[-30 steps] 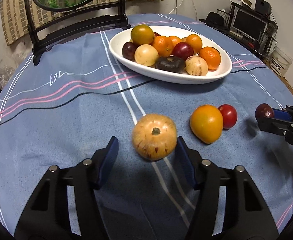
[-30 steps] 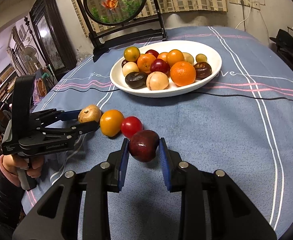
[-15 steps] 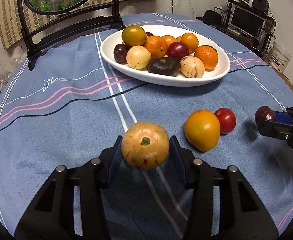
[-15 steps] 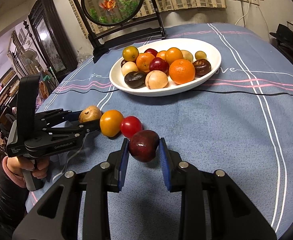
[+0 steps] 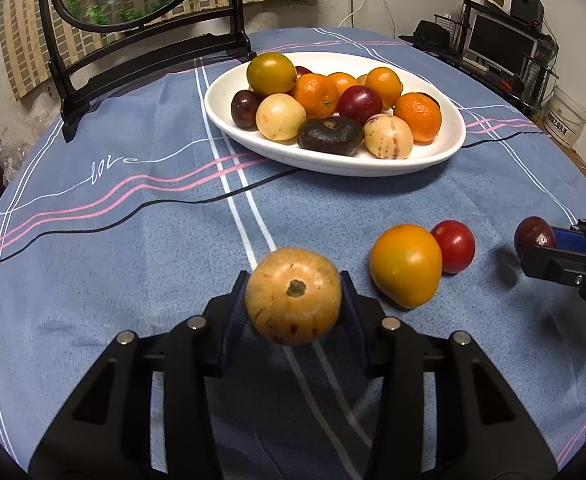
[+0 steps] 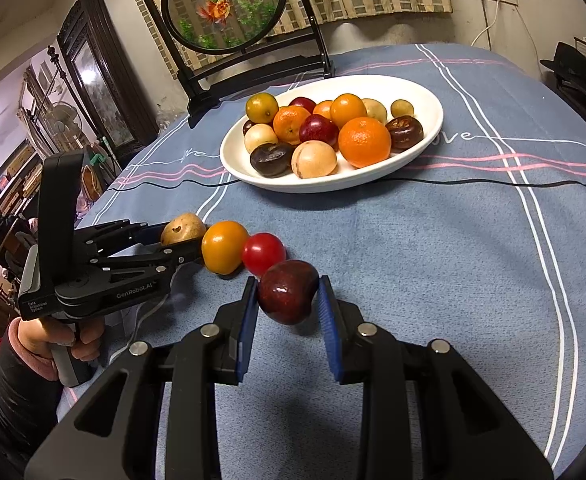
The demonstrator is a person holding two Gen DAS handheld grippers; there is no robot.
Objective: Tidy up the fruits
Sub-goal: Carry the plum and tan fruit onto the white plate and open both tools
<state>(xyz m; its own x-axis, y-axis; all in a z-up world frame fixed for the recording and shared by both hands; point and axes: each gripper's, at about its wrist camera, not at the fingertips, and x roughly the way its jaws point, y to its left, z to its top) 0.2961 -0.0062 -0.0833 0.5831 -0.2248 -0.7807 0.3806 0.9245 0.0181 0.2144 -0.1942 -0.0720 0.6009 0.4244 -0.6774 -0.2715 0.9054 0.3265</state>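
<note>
The left gripper (image 5: 293,300) is closing its blue pads on a round tan speckled fruit (image 5: 293,295) with a dark stem scar, pads at both flanks. The right gripper (image 6: 288,300) is clamped on a dark red plum-like fruit (image 6: 288,293). Between them on the blue striped tablecloth (image 5: 133,220) lie an orange-yellow tomato (image 5: 405,265) and a small red tomato (image 5: 455,245), touching. The white oval dish (image 5: 449,148) of mixed fruit sits straight ahead, beyond both tools, slightly nearer the left. Whether either fruit has left the cloth is unclear.

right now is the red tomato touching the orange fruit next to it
Touching: in the right wrist view the red tomato presses against the orange fruit, no cloth between them.
</note>
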